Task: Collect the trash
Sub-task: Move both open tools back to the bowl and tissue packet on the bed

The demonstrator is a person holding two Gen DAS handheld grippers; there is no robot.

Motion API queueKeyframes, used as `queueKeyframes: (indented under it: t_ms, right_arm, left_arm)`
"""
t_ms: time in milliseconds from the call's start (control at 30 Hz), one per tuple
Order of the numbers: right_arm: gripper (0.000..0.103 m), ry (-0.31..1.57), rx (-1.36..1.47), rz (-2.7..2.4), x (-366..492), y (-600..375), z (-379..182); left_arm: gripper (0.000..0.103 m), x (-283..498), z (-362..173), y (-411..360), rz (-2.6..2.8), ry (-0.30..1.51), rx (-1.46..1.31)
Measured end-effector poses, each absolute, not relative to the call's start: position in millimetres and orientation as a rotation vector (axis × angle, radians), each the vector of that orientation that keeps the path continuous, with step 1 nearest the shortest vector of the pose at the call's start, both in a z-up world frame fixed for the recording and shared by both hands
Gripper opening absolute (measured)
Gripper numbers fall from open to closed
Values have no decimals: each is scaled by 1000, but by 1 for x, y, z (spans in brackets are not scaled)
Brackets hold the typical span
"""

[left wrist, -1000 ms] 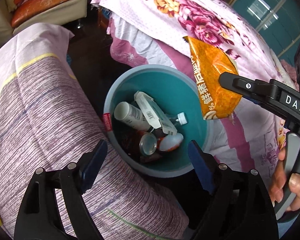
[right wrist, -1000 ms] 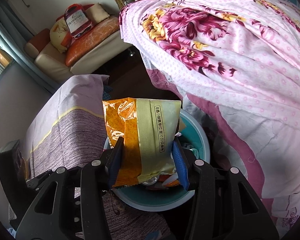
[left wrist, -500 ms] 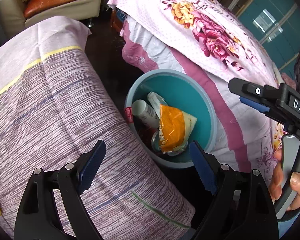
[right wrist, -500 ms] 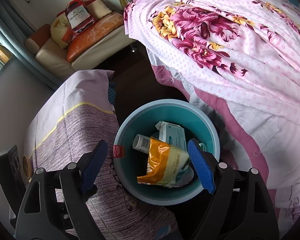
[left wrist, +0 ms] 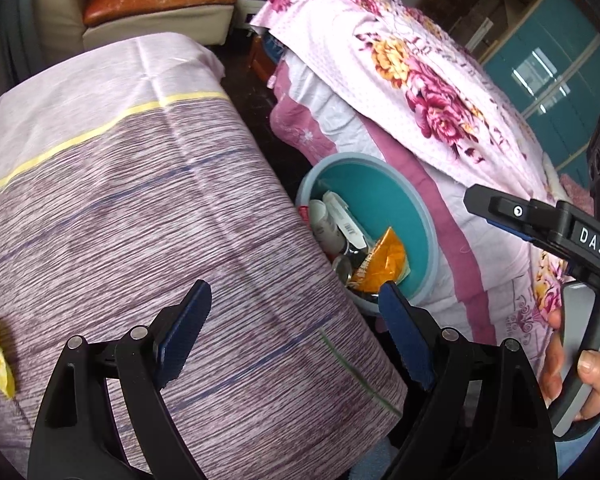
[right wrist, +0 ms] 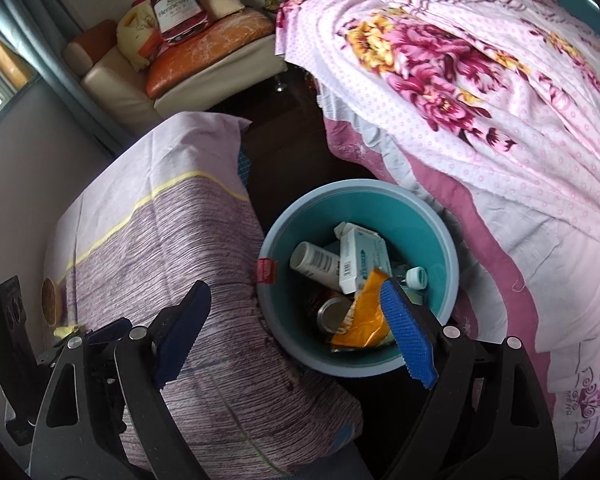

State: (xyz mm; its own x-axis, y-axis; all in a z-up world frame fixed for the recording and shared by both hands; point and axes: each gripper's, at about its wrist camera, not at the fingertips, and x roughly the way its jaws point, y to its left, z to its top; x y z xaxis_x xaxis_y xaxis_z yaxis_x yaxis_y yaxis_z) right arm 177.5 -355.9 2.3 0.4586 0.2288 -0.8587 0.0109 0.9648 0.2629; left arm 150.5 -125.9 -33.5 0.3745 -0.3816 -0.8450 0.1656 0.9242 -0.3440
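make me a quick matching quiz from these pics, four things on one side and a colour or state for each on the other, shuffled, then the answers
Things:
1. snack bag
2. bin
3. right gripper
4. carton

Colour or state:
A. open, nothing between its fingers
B. white, lying on the other trash
C. teal inside, grey-blue rim
D. orange, crumpled in the bin

Pairs: 1-D, 2-C, 3-A, 4-B
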Motion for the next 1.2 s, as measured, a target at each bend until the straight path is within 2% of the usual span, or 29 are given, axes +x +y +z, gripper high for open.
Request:
queueKeyframes:
  t_ms: [500, 1200]
  right_arm:
    - [82, 1113, 108, 262, 161, -259, 21]
    - [82, 1199, -293, 596, 135, -50, 3]
  left_arm:
    - [86, 113, -26, -34, -262, 1086, -288]
    - [86, 44, -43, 167, 51, 1059, -365]
